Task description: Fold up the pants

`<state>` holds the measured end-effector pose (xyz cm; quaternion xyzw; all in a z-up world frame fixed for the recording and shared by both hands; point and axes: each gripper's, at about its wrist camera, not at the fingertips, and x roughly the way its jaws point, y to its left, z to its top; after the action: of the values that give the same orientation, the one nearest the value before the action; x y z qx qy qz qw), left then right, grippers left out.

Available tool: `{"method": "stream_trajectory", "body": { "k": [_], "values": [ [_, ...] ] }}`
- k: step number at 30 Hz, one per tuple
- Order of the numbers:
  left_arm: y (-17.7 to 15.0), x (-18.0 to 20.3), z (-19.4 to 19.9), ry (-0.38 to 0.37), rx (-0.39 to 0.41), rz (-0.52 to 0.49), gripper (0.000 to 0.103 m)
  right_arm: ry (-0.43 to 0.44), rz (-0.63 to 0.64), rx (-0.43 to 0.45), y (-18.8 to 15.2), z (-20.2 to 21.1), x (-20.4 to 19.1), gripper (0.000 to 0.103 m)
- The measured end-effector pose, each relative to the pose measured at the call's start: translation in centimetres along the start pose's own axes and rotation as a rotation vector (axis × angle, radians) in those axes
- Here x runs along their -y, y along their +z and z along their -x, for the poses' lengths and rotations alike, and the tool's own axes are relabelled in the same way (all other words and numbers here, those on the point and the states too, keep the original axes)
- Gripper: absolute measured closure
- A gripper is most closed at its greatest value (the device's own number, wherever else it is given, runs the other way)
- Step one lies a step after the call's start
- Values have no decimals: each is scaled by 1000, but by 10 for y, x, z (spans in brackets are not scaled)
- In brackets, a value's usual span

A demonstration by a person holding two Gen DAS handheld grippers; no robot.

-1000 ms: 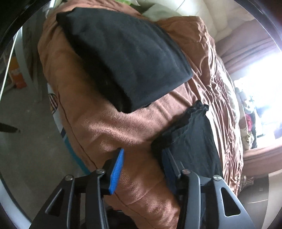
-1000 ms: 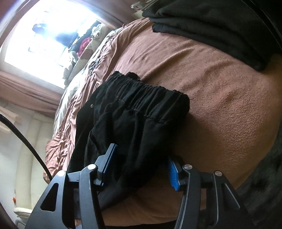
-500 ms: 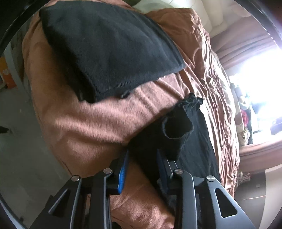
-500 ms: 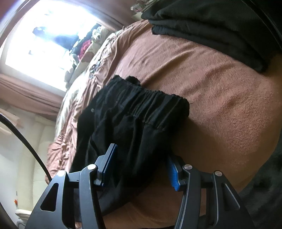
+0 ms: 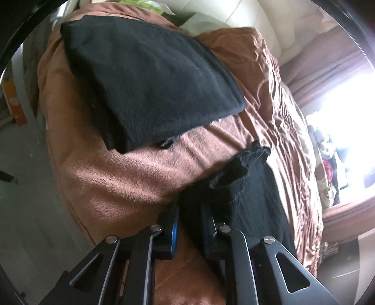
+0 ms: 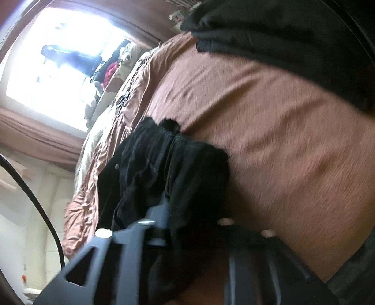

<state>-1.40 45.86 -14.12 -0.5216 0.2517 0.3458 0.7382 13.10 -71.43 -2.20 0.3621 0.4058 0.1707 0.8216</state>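
**Gripping black pants at two points on a brown bed**

Left wrist view: the left gripper (image 5: 190, 219) has its blue-lined jaws closing, with a bunched fold of the crumpled black fabric pants (image 5: 255, 201) pinched between them. The pants lie on the fuzzy brown fleece blanket (image 5: 131, 178) that covers the bed, running away toward the lower right. Farther up the blanket, well apart from the pants, sits a flat folded black knit garment (image 5: 150, 86). Beyond the fleece a shinier, wrinkled brown bedspread (image 5: 288, 131) stretches toward a bright window (image 5: 351, 98) with brown curtains. A cream padded headboard (image 5: 246, 21) stands at the top, and grey floor (image 5: 25, 187) shows on the left.

Right wrist view: the picture is motion-blurred. The right gripper (image 6: 194, 225) is closing, and the pants' (image 6: 164, 169) near edge, below the gathered elastic waistband, seems caught between its jaws, though the blur hides the pads. The pants lie at the left margin of the fleece blanket (image 6: 281, 140). The folded black garment (image 6: 281, 35) fills the upper right. The window (image 6: 58, 65) glares at upper left above cream wall panels, and a black cable (image 6: 42, 206) curves down the left side.
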Motion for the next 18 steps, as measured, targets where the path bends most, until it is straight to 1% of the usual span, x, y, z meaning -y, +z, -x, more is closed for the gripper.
{"method": "stream_trajectory", "body": {
  "k": [2,6,8,10,12,13,15,16,17,18],
  "values": [
    [3,1,4,1,0,13,88,-6,31,15,1,7,-8,98],
    [5,6,10,0,7,15,88,12,-1,38,6,17,-6,100],
    [7,7,11,-7,11,13,88,-4,0,46,3,16,-5,100],
    [8,5,8,-1,-3,18,88,-16,-24,37,-1,11,3,100],
    [6,3,4,19,-26,9,87,-79,-35,-12,-8,-1,9,99],
    [5,3,2,26,-37,-2,86,-108,-35,-38,-11,-6,12,97],
    [4,1,4,32,-48,-13,86,-124,-14,-40,-17,-2,11,87],
    [4,1,7,37,-49,-21,85,-138,5,-35,-18,3,8,79],
    [3,1,11,64,-40,-35,85,-156,31,-22,-20,10,3,70],
    [3,1,16,92,-33,-48,83,-164,49,-13,-22,15,0,66]
  ]
}}
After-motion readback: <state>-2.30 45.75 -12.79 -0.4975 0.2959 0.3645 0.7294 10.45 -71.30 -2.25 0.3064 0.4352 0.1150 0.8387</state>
